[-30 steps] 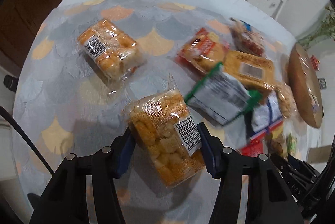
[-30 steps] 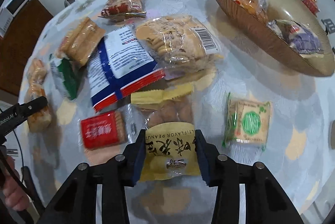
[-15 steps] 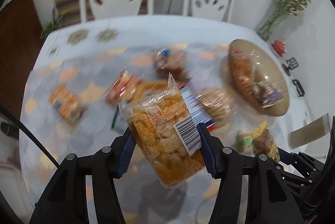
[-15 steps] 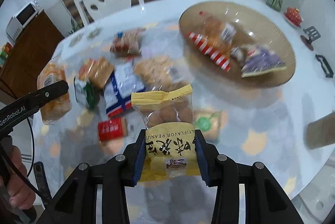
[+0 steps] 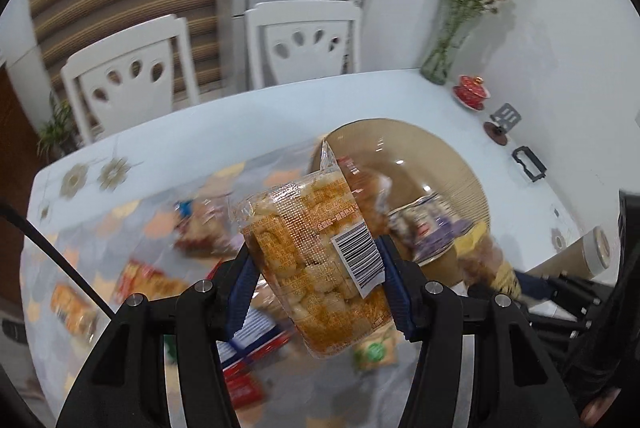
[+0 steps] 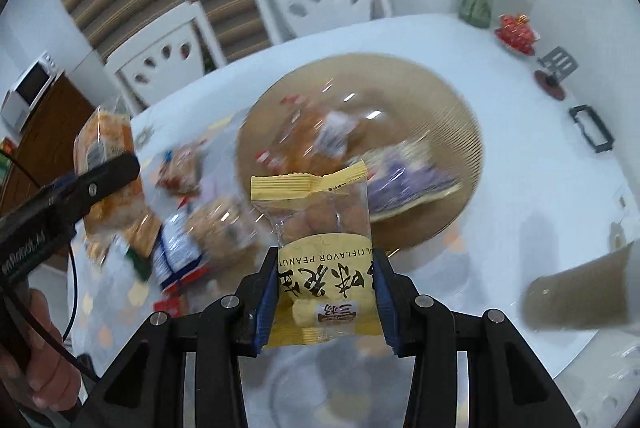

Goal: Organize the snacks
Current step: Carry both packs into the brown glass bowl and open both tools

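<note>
Closest thing in the left wrist view is the left gripper [image 5: 320, 292], its blue pads [image 5: 244, 288] pressed on both sides of a clear pack of orange puffs [image 5: 316, 260]. The jaws are partly closed, about as wide as the pack, which tilts a bit with its barcode sticker facing the camera. It's up off the table [image 5: 168, 152], nothing under it but air.

Same deal on the right: the right gripper [image 6: 326, 302] is clamped on the lower half of a yellow peanut bag [image 6: 324, 256], jaws narrowed to the bag's width, the crimped top edge sticking up past the fingers. Also held in the air.

Below and beyond both packs the table is a blur of loose snacks [image 6: 188, 240]: a blue and white pouch, something red, a green packet. Can't read any of them.

Further back sits a big tan ribbed bowl [image 6: 452, 132] with a few snacks already in it, including a purple packet [image 6: 408, 184]. In the right view the peanut bag lines up just in front of the bowl's near rim; in the left view the puffs overlap its left edge.

At the far end of the table: a red cup on a saucer [image 5: 471, 90] and a vase of dried flowers [image 5: 438, 62], with two white chairs [image 5: 304, 44] behind.
</note>
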`<control>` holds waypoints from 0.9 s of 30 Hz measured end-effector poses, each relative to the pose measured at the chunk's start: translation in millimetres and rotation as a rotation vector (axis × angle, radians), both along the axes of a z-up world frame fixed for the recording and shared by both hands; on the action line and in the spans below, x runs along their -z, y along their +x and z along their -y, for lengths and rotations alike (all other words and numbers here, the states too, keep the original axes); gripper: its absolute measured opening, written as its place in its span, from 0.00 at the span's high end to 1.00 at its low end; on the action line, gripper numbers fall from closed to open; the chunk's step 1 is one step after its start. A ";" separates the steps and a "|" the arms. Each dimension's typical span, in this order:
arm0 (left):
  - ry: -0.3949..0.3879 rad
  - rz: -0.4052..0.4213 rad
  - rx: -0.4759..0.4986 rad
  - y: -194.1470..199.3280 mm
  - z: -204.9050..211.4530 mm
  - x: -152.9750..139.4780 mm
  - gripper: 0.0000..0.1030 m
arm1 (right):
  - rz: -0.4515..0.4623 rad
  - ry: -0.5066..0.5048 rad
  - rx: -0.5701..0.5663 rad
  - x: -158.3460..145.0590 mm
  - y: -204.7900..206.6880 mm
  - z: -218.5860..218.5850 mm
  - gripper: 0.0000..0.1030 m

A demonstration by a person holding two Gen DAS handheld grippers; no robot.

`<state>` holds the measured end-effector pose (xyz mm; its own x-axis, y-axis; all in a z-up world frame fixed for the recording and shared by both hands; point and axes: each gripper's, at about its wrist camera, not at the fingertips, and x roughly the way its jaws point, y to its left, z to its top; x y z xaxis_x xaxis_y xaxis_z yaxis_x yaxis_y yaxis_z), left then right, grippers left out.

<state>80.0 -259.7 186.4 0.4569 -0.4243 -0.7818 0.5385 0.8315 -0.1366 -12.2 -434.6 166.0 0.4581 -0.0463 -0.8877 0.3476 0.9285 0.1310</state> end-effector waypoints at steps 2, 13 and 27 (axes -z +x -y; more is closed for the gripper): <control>-0.005 -0.002 0.016 3.9 14.0 0.0 0.47 | 0.012 -0.009 0.020 -6.5 4.7 17.6 0.59; -0.006 -0.050 0.086 29.7 75.5 15.7 0.45 | 0.055 0.001 0.070 -9.7 60.8 78.9 0.59; -0.014 -0.140 0.045 44.3 63.9 45.0 0.32 | 0.001 0.044 0.063 22.8 73.0 105.9 0.39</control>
